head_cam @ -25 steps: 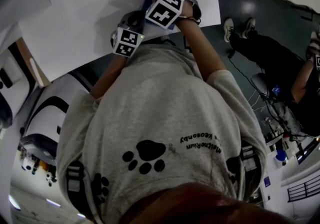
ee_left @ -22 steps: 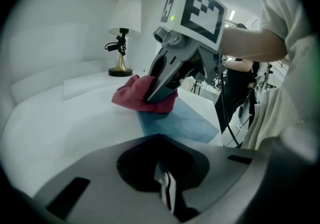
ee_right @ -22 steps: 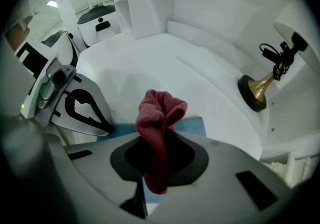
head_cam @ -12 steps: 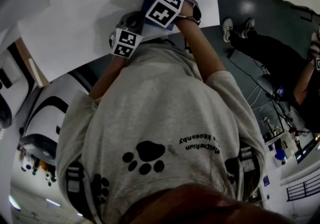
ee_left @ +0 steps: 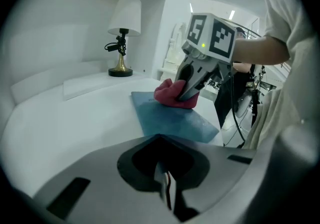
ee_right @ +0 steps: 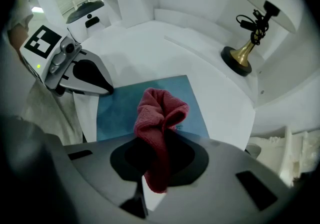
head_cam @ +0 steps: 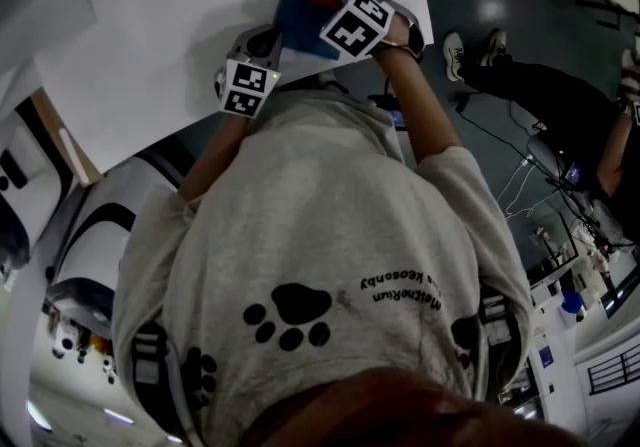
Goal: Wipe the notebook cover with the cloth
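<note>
The soft red terry cloth (ee_right: 161, 113) is limp and light. It bunches and folds on itself, so it likely wipes best held close to the wad, as the right gripper (ee_left: 189, 90) has it, jaws pinching its middle and pressing the free lump onto the cover. The thin flat blue notebook (ee_right: 120, 110) lies on the white bench (ee_right: 150, 47), near its front edge. It looks light and smooth-faced, apt to slide under a stroke, so it probably wants pinning at an edge. The left gripper (ee_right: 106, 87) sits at the notebook's near corner with its jaws pressed together. Whether it bears down on the cover is hard to tell. In the head view the person's torso hides the bench's near edge
</note>
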### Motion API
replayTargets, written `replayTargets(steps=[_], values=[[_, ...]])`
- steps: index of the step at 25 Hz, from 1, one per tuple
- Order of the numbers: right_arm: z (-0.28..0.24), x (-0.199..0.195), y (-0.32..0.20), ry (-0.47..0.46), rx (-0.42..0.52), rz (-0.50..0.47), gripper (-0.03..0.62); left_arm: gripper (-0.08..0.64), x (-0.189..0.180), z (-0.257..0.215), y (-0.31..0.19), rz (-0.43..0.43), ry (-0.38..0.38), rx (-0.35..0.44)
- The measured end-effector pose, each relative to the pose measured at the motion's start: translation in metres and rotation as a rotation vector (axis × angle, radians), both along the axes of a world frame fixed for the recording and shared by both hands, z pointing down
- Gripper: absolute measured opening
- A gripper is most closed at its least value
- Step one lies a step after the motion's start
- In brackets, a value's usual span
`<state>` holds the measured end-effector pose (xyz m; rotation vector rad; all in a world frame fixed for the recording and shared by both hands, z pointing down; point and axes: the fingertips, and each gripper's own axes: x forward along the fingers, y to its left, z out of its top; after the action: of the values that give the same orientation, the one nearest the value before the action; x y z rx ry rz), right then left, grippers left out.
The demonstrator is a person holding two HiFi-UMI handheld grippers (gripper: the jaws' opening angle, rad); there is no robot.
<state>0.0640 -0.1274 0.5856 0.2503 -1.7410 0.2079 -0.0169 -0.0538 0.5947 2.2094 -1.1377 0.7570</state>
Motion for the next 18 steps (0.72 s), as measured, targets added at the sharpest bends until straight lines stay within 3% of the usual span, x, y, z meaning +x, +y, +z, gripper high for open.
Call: replayTargets(steps=[10, 18], values=[[0.005, 0.031, 0.01, 0.051, 0.015, 0.062, 0.058, 0.012, -0.006, 0.005, 0.004, 0.0, -0.005, 0.003], [0.014, 0.079, 0.018, 0.133, -0.001, 0.163, 0.058, 0.012, -0.003, 0.008, 0.002, 0.001, -0.002, 0.001]])
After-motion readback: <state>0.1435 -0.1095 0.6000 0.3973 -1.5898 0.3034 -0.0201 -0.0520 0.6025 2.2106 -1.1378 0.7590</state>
